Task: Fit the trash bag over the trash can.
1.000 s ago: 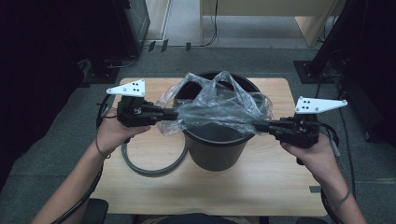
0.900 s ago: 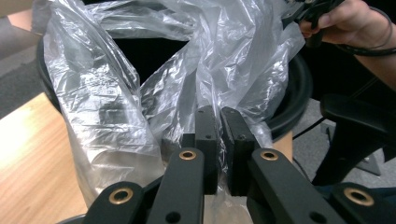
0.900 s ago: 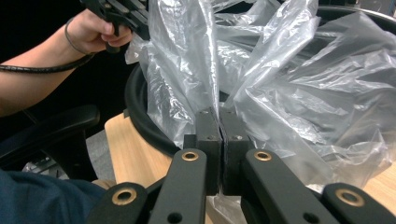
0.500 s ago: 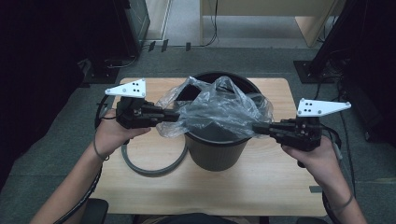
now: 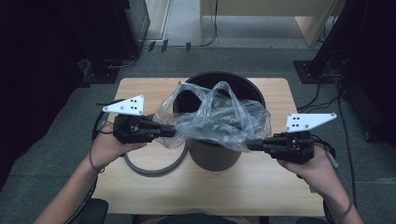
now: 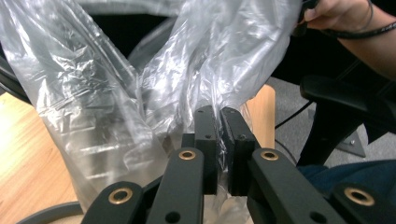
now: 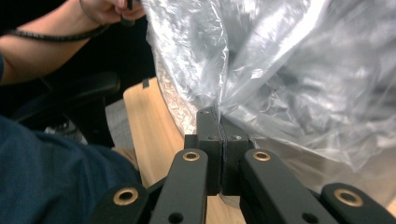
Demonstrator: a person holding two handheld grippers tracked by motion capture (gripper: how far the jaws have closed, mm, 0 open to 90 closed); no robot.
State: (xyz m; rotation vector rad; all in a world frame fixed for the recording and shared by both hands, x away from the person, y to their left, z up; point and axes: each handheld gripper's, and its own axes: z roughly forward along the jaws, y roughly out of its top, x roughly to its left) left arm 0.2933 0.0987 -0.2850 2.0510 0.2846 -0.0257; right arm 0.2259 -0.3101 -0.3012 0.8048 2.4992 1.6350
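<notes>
Clear plastic bag [image 5: 219, 121] stretched over the black bin [image 5: 219, 154] on your tabletop [image 5: 261, 186]; your left tool [image 5: 172, 132] clamped on its left edge, your right tool [image 5: 252, 145] clamped on its right edge

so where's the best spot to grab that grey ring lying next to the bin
Grip the near arc of the grey ring, at the table's front, coming from above with one jaw inside the loop and one outside. It lies flat on the table, and its far part sits under the plastic bag and beside the black bin, so the near arc looks easiest to reach. The left hand-held gripper is closest, but it is clamped on the bag.
</notes>
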